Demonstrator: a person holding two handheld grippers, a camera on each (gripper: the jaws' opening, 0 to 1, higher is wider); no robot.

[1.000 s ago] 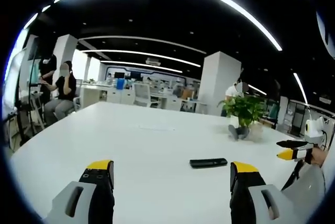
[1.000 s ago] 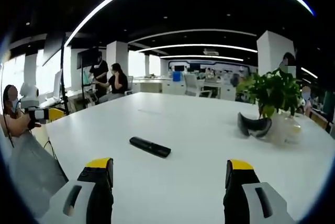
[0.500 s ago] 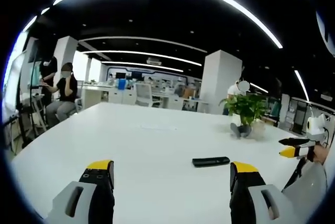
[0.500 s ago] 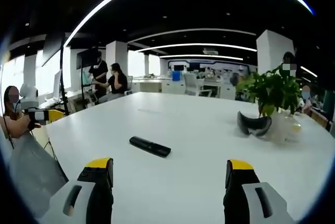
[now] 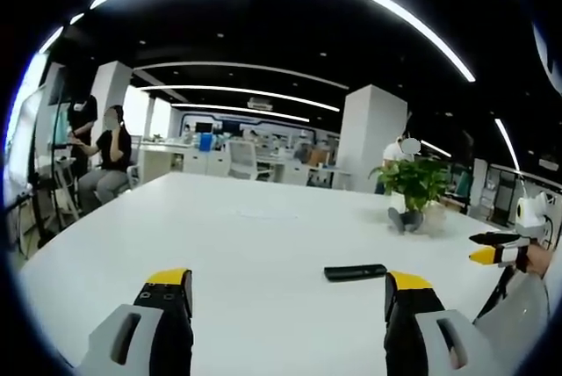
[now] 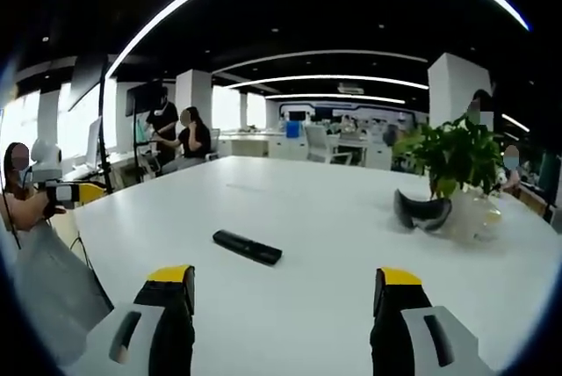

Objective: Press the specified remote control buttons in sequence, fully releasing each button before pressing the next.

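Note:
A black remote control (image 5: 355, 271) lies flat on the white table (image 5: 237, 244), ahead and to the right of my left gripper (image 5: 287, 292), whose yellow-tipped jaws stand wide apart and hold nothing. In the right gripper view the same remote control (image 6: 247, 247) lies ahead and left of centre, well beyond my right gripper (image 6: 285, 288), which is open and holds nothing too. The right gripper (image 5: 492, 249) shows at the right edge of the left gripper view, and the left gripper (image 6: 75, 191) at the left edge of the right gripper view.
A potted green plant (image 6: 457, 161) in a clear vase stands at the table's far right with a dark headset-like object (image 6: 421, 211) beside it. The same plant (image 5: 413, 184) shows in the left gripper view. People sit at desks (image 5: 101, 156) beyond the table.
Both views have shifted slightly, so the cameras moved a little. The remote lies where it was and both grippers stay open.

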